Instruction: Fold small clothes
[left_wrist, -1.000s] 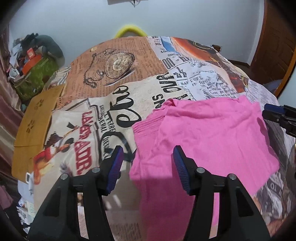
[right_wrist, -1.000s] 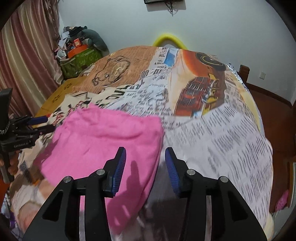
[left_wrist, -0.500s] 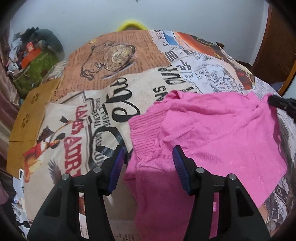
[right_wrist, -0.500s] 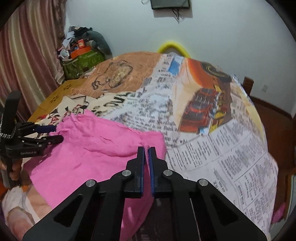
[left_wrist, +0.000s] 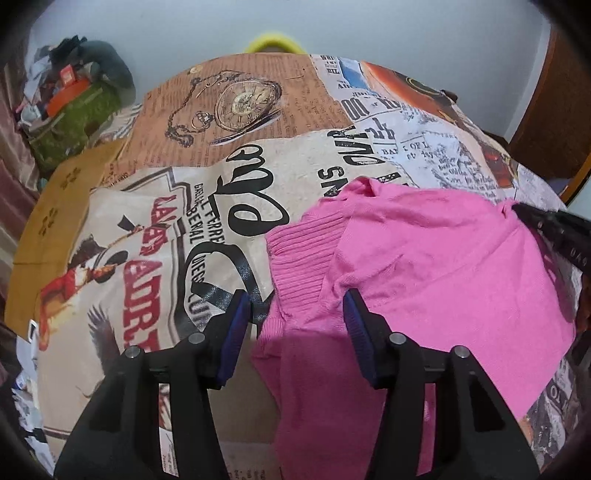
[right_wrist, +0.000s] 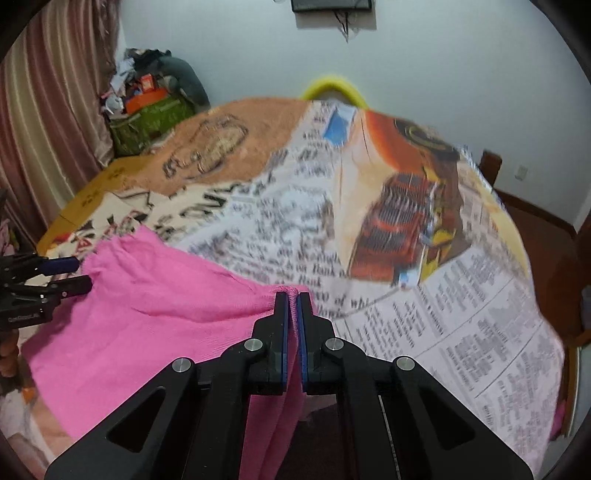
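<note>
A pink sweater (left_wrist: 436, 266) lies on a bed cover printed with old newspapers (left_wrist: 155, 229). The right gripper (right_wrist: 292, 301) has its 2 jaws pressed together, pinching the far corner of the sweater between the blue pads (right_wrist: 283, 343). The cloth is pulled up a little there. The left gripper (left_wrist: 295, 314) has its jaws spread apart, over the sweater's ribbed edge (left_wrist: 299, 251). 1 finger is on the pink cloth and the other is over the cover. It is not pinching anything
</note>
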